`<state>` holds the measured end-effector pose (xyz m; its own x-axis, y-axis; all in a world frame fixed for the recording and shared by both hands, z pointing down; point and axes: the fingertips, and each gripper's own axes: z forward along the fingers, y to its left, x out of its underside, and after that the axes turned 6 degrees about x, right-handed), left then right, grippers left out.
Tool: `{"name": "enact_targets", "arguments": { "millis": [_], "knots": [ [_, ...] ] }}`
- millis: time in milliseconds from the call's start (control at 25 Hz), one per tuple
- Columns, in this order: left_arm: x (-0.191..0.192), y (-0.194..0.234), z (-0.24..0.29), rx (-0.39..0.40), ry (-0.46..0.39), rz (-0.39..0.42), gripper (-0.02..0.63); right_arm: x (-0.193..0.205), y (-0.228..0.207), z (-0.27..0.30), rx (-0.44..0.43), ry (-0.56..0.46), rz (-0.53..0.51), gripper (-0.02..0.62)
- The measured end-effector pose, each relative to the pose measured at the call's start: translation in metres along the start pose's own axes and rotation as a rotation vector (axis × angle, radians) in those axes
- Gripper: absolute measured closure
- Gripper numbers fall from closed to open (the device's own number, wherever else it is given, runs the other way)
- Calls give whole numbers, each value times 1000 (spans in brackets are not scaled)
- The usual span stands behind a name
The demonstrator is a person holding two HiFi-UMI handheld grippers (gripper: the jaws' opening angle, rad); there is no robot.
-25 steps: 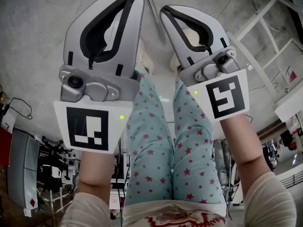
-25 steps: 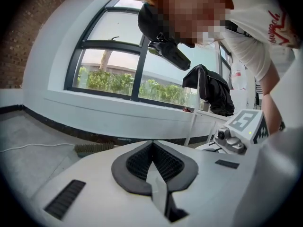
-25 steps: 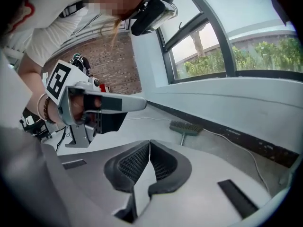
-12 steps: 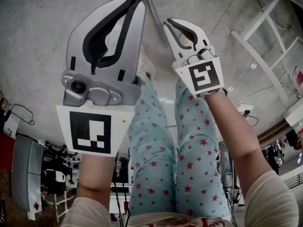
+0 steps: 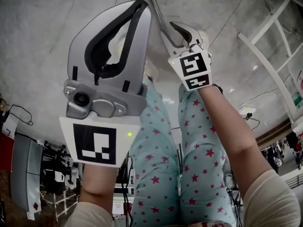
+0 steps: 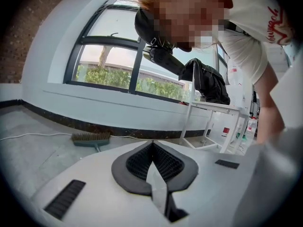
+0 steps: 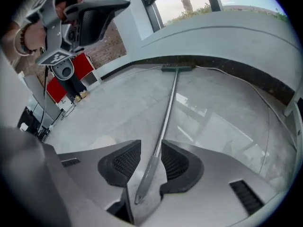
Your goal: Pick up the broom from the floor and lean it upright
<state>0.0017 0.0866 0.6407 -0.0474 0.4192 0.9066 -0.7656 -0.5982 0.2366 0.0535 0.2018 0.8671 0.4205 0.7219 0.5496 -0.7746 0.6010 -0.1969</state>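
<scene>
The broom lies flat on the grey floor. Its metal handle (image 7: 163, 122) runs away to the brush head (image 7: 177, 68) by the wall, and the head (image 6: 91, 137) also shows in the left gripper view. My right gripper (image 7: 151, 148) points steeply down at the floor. Its jaws are opening, with the near end of the handle between the pads and a gap on either side. From the head view the right gripper (image 5: 180, 32) sits low against the handle (image 5: 154, 4). My left gripper (image 5: 137, 6) hangs higher, shut and empty, its pads (image 6: 151, 150) meeting.
The person's legs in star-print trousers (image 5: 156, 164) stand just behind the grippers. A white table frame (image 5: 265, 37) is to the right, seen also as a white table (image 6: 213, 108) by the wall. Cables (image 7: 265, 103) trail along the floor. A red cabinet (image 7: 66, 79) stands far left.
My right gripper has dropped towards the floor and tipped downward, now looking much smaller from the head. Its jaws went from shut to open around the handle. The left gripper sank a little.
</scene>
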Motion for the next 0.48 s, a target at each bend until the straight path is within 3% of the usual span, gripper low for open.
{"name": "enact_targets", "arguments": {
  "millis": [240,480],
  "knots": [
    [7,9,12,6,-9,-8,589,54,13,18,-25,149,-34,456],
    [-6,25,30,-4,-58,22,589,63,12,32,61,190,-26,454]
  ]
}}
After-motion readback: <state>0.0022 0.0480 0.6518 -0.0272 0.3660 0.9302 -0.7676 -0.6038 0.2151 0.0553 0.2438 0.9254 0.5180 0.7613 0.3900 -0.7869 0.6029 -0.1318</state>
